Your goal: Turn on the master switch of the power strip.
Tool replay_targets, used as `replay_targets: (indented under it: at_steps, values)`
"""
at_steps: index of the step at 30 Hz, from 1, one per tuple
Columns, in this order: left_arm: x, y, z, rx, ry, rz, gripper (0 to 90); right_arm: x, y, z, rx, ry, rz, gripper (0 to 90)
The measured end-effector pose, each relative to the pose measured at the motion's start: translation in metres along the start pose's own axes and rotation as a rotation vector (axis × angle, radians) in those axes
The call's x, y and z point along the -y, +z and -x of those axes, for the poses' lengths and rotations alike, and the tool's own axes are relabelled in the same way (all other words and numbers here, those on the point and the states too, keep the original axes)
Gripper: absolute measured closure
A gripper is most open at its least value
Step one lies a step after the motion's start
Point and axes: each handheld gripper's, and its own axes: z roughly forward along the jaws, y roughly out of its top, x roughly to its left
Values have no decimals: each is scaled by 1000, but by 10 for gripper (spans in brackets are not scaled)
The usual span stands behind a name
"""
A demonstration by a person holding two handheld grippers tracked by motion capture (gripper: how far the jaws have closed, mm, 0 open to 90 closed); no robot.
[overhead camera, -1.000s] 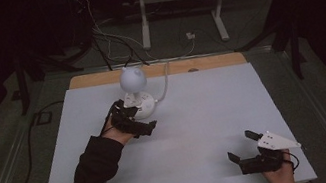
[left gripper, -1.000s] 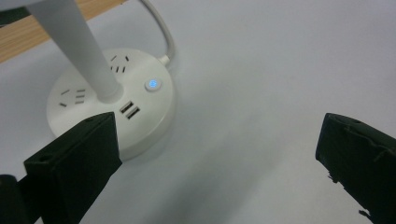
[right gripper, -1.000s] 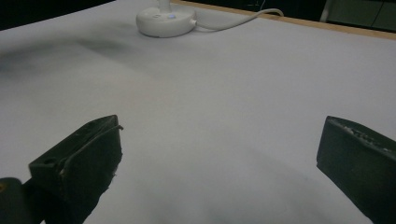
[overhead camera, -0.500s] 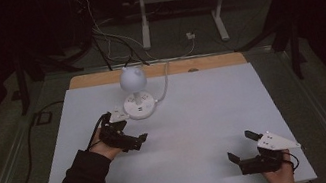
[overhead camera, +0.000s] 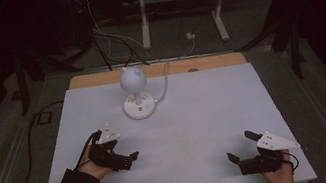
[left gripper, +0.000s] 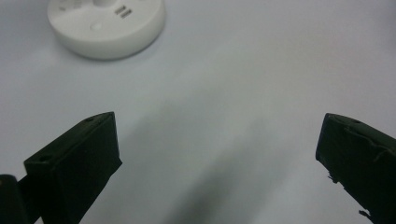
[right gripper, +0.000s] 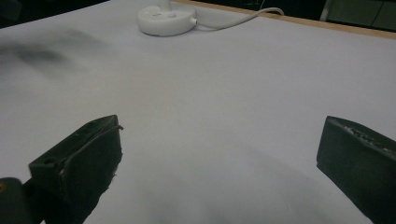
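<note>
A small white desk lamp [overhead camera: 136,93] with a round head and a disc base stands at the back middle of the white table top [overhead camera: 196,116]; its base [left gripper: 106,25] lies ahead of my left gripper, and the base [right gripper: 166,19] is far off in the right gripper view. My left gripper [overhead camera: 130,159] hovers over the table's front left, jaws wide apart and bare [left gripper: 219,154]. My right gripper [overhead camera: 241,146] sits at the front right, also open with nothing between the jaws [right gripper: 219,158].
The lamp's white cable [overhead camera: 165,83] runs off the back of the table over a wooden edge strip [overhead camera: 98,78]. Behind the table are dark floor, loose cables [overhead camera: 106,40] and a white metal stand [overhead camera: 177,12]. A black cable [overhead camera: 32,140] runs along the left side.
My left gripper has drawn back from the lamp base toward the front left of the table. The right gripper has stayed in place.
</note>
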Motion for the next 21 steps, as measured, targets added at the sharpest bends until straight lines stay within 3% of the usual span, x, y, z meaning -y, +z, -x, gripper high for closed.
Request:
replay_targets:
  at_steps: [4, 11, 15, 21]
  values:
    - [15, -2, 4, -13, 1, 2, 2, 0, 0, 0, 0, -1, -3, 0]
    - [42, -7, 10, 12, -16, 22, 2, 0, 1, 0, -1, -2, -6, 0]
    - [53, -12, 13, 1, -2, 11, 2, 0, 1, -1, -2, -3, -7, 0]
    - [68, -22, 13, 0, -25, 35, 2, 1, 1, 0, -1, -4, -7, 0]
